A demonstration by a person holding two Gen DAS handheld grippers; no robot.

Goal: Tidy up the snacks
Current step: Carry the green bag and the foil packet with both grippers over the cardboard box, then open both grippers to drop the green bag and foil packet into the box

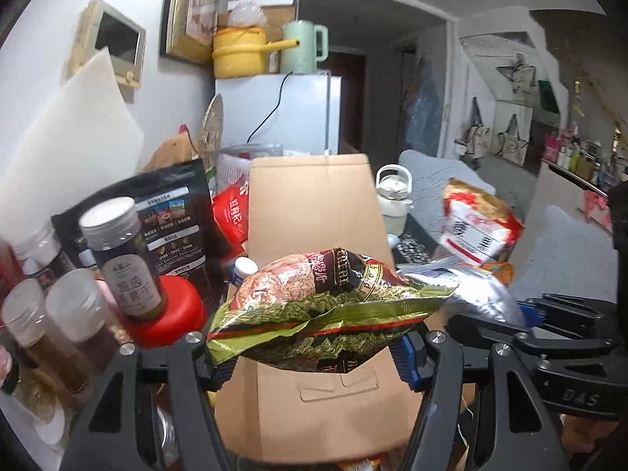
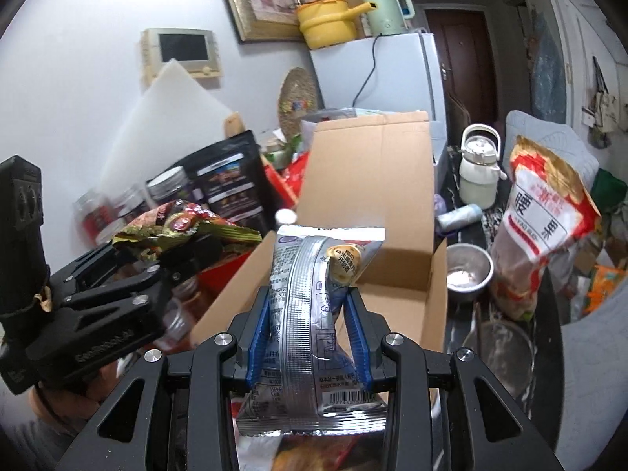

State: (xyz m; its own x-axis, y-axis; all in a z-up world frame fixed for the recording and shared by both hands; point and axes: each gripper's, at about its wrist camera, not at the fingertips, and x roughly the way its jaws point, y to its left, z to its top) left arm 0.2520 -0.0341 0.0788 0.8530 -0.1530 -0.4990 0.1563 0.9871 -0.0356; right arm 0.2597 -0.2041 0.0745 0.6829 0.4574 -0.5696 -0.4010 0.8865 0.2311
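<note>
Both grippers loaded above the box

Left gripper [image 1: 314, 337] clamps a green bag [image 1: 325, 310]; right gripper [image 2: 310, 337] pinches a silver packet [image 2: 310, 329]. Jars [image 1: 121, 259] crowd the box [image 2: 369, 212] on the left; a kettle [image 2: 479, 172] stands right.

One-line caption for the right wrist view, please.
Right gripper clamps a silver snack packet above the open cardboard box; left gripper holds a green-red snack bag alongside.

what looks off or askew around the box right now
The red and white bag right of the cardboard box stands tilted, leaning rather than upright. The green snack bag in the left tongs is crumpled. The silver packet in the right tongs looks intact.
</note>
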